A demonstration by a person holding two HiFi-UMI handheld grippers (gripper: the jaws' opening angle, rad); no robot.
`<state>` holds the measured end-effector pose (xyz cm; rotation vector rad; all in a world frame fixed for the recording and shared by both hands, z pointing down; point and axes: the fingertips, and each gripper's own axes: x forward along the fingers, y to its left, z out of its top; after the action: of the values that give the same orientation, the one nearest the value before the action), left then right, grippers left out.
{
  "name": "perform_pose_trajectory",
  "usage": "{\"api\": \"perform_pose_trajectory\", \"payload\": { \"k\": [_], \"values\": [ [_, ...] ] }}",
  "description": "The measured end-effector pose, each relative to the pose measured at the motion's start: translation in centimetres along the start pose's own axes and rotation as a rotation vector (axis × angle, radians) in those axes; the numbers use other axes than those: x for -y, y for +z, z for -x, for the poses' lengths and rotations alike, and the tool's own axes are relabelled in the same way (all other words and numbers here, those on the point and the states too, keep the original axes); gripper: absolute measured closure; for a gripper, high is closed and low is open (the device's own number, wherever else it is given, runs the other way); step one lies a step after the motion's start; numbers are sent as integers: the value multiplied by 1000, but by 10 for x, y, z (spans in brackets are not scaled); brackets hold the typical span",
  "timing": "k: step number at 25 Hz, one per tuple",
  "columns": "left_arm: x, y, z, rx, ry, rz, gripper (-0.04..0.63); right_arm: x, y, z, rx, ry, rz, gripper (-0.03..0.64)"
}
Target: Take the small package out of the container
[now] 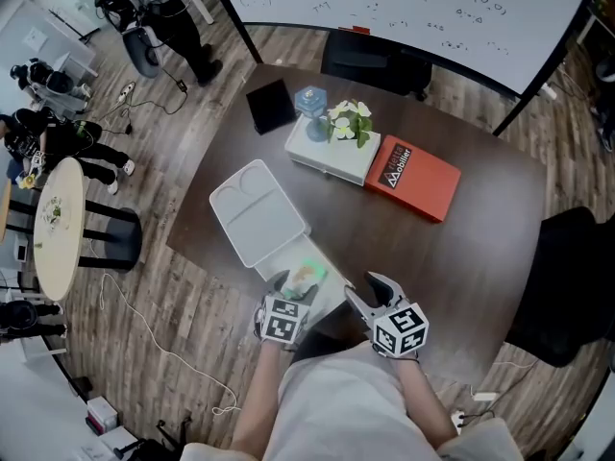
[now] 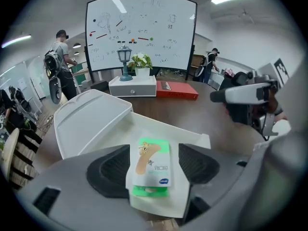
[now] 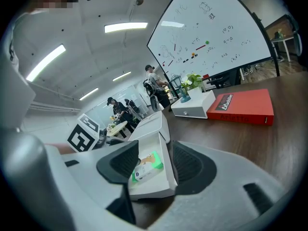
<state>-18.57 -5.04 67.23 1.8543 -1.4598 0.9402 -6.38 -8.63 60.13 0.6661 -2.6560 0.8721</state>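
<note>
My left gripper (image 1: 293,291) straddles the small bandage package (image 2: 153,165), jaws spread and not pressing, lined up to pinch it. The package lies in the open white container (image 2: 192,138) at the table's (image 1: 461,257) near edge. My right gripper (image 1: 368,289) waits alongside, jaws apart, gripping nothing.

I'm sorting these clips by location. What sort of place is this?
Probably an office or lab workspace. A large whiteboard covered in notes stands behind the dark table, strip lights run along the ceiling, and other people stand farther back in the room.
</note>
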Motion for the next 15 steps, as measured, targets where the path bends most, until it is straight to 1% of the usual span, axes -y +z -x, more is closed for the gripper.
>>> {"api": "perform_pose_trajectory", "payload": {
  "k": [5, 9, 15],
  "values": [
    [3, -4, -15, -100, -28, -48, 302, 7, -2, -5, -8, 2, -12, 393],
    [4, -9, -20, -191, -38, -56, 302, 5, -3, -8, -17, 17, -14, 396],
    [6, -11, -37, -251, -52, -88, 298, 12, -3, -9, -13, 13, -34, 403]
  ]
}}
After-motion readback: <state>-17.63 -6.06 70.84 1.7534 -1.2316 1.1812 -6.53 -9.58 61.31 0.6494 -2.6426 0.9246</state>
